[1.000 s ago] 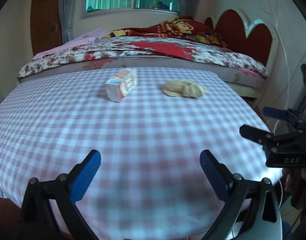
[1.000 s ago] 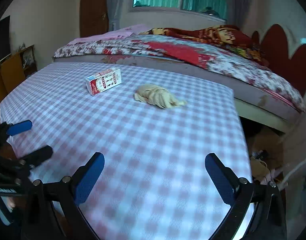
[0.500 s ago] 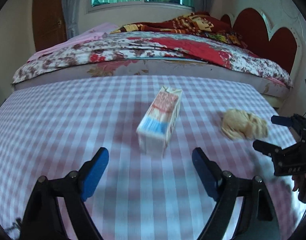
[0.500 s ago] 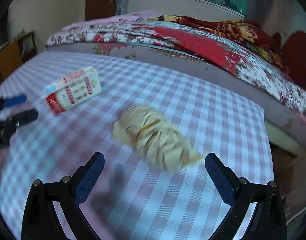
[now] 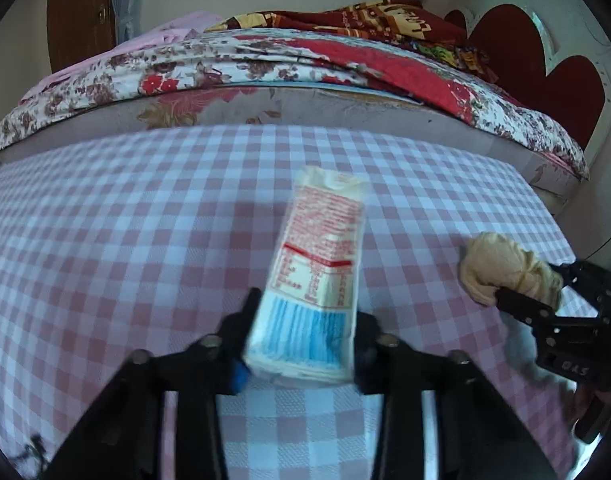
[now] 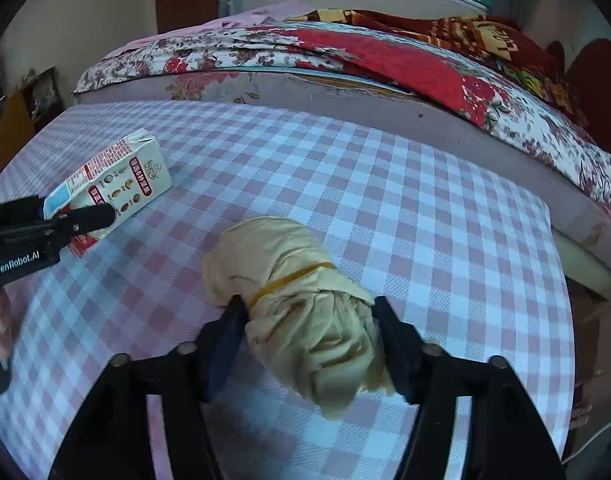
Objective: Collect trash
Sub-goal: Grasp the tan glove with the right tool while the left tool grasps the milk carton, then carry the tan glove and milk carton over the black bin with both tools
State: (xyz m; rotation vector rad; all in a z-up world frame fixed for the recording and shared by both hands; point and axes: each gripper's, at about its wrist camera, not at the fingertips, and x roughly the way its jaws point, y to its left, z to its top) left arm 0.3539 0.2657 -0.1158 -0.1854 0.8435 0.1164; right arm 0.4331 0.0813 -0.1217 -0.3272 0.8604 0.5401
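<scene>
Black fingers of the left gripper (image 5: 301, 344) have just been closing and now pinch the near, blue-printed end of the drink carton (image 5: 317, 276), which lies lengthwise, pointing away across the pink checked tablecloth (image 5: 105, 240). To the right, the right gripper (image 6: 309, 340) has likewise been closing; its jaws clamp the near end of the crumpled tan paper bundle (image 6: 297, 292), bound by a yellow rubber band (image 6: 289, 276). Beyond the table's far edge stands a bed (image 5: 265, 64) with floral covers
</scene>
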